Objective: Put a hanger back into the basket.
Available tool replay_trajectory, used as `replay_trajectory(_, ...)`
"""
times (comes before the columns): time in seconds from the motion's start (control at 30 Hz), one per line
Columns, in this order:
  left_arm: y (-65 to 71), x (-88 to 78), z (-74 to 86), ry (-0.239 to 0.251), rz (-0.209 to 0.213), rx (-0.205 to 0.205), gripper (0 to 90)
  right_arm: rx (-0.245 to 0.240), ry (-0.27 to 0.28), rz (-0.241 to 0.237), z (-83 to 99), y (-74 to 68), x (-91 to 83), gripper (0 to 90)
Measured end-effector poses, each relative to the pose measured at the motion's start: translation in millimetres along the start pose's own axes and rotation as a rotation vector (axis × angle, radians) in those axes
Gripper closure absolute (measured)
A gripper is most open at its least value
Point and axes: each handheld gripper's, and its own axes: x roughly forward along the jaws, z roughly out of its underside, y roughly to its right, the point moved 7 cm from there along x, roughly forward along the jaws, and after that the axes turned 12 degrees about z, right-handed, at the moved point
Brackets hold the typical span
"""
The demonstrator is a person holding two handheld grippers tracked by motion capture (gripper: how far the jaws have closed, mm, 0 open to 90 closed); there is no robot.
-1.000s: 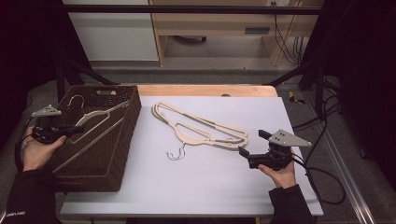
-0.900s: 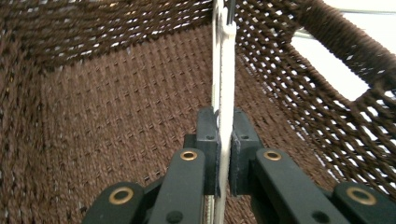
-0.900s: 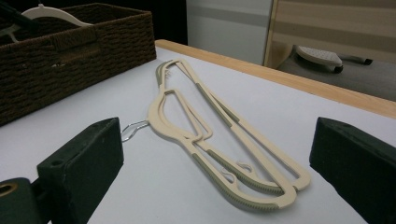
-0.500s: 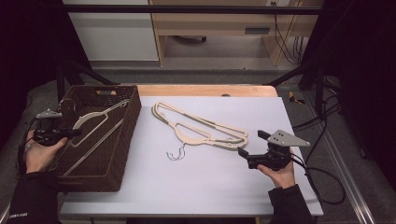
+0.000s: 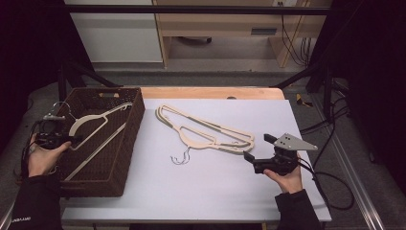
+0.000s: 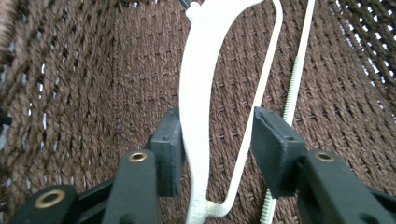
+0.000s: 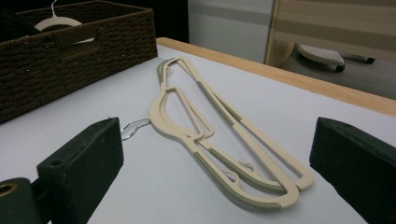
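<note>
White tabletop [image 5: 206,187] carries a brown woven basket [image 5: 125,143] at its nine o'clock side and two stacked cream hangers [image 5: 210,134] near the centre. The left gripper [image 5: 61,139] hangs over the basket; its jaws have just been opening and now stand about half apart, the hanger in the basket [image 6: 198,102] between them but no longer pressed, leaning loose against one pad. I judge this hanger delivered, with the stacked pair next. Seen from the high view, its long axis runs from seven o'clock to one o'clock, hook [image 5: 60,104] at the basket's eleven o'clock corner. The right gripper [image 5: 258,155] rests on the table with jaws wide and empty, facing the stack at ten o'clock.
</note>
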Motion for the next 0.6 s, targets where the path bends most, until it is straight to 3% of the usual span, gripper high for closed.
replay_trajectory(0.37, -6.3, 6.5, 6.4, -0.041, -0.024, -0.061, 42.4, -0.001, 0.003, 0.000, -0.3, -0.2, -0.3, 3.2)
replay_trajectory(0.43, -8.2, 5.9, 6.7, -0.037, -0.036, -0.069, 36.0, 0.001, 0.003, -0.001, -0.5, -0.1, -0.8, 3.2)
replay_trajectory(0.53, -7.3, 2.1, 5.3, -0.006, -0.022, -0.079, 34.0, 0.005, 0.009, 0.001, -1.5, 0.3, -1.5, 3.2)
replay_trajectory(0.6, -1.4, -4.9, 1.3, 0.012, -0.017, -0.048, 32.3, 0.004, 0.014, 0.002, -2.1, 0.9, -2.2, 3.1)
